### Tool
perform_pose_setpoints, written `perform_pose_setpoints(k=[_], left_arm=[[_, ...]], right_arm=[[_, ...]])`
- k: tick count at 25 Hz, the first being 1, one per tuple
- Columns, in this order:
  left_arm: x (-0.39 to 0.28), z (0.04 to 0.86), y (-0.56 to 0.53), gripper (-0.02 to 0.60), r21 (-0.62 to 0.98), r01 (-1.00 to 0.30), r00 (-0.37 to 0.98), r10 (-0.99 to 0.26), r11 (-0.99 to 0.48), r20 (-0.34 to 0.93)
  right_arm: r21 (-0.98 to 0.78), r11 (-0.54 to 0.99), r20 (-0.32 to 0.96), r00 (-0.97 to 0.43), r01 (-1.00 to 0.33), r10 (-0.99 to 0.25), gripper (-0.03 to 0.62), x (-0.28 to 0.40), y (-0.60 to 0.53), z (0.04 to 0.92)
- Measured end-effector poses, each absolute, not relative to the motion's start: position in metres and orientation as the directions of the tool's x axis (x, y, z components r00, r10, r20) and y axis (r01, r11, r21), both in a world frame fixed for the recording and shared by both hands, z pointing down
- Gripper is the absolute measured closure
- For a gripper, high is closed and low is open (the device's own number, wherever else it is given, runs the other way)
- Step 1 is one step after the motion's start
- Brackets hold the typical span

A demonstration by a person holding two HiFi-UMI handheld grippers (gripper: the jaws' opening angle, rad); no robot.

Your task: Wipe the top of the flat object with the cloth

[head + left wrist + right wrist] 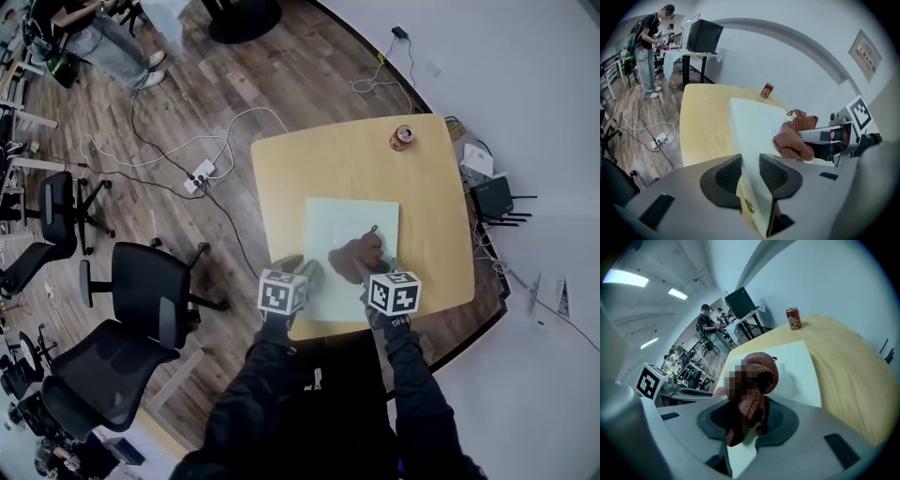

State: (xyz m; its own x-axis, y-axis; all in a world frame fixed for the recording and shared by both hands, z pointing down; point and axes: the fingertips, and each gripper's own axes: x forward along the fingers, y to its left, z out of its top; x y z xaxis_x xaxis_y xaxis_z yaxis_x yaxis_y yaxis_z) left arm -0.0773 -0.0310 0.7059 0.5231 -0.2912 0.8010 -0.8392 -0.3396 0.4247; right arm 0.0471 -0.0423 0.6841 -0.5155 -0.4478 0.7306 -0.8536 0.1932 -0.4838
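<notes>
A pale green flat board [352,234] lies on the yellow wooden table [319,159], at its near side. My left gripper [307,274] is shut on the board's near left edge, and the board [750,126] runs between its pads [726,174]. A rust-brown cloth [361,255] rests bunched on the board's top. My right gripper [377,270] is shut on that cloth [752,380], which hangs out of the jaws over the board [792,369]. In the left gripper view the cloth [794,136] sits just ahead of the right gripper [825,140].
A red drink can [403,137] stands at the table's far right corner, also seen as the can [767,90] and the can [792,318]. Black office chairs [141,300] stand left of the table. Cables and a power strip [201,174] lie on the wood floor. A router [492,199] sits at the right.
</notes>
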Motion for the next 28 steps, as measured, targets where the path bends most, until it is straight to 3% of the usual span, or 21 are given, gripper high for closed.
perform_pose_setpoints(k=[17,23,28], left_arm=[[-0.078,0.708,-0.027,0.451,0.472,-0.809,0.566,-0.242,-0.351,0.788],[-0.077,0.707,-0.029,0.457,0.523,-0.776,0.608,-0.202,-0.352,0.768],[-0.077,0.707,-0.031,0.462,0.54,-0.76,0.624,-0.174,-0.363,0.762]], right_arm=[[-0.392,0.136,0.761,-0.404,-0.91,-0.507,0.459,0.139,-0.029,0.672],[-0.534,0.191,0.646,-0.544,-0.823,-0.535,0.459,0.098,-0.033,0.617],[-0.673,0.26,0.553,-0.704,-0.693,-0.445,0.459,0.025,-0.015,0.601]])
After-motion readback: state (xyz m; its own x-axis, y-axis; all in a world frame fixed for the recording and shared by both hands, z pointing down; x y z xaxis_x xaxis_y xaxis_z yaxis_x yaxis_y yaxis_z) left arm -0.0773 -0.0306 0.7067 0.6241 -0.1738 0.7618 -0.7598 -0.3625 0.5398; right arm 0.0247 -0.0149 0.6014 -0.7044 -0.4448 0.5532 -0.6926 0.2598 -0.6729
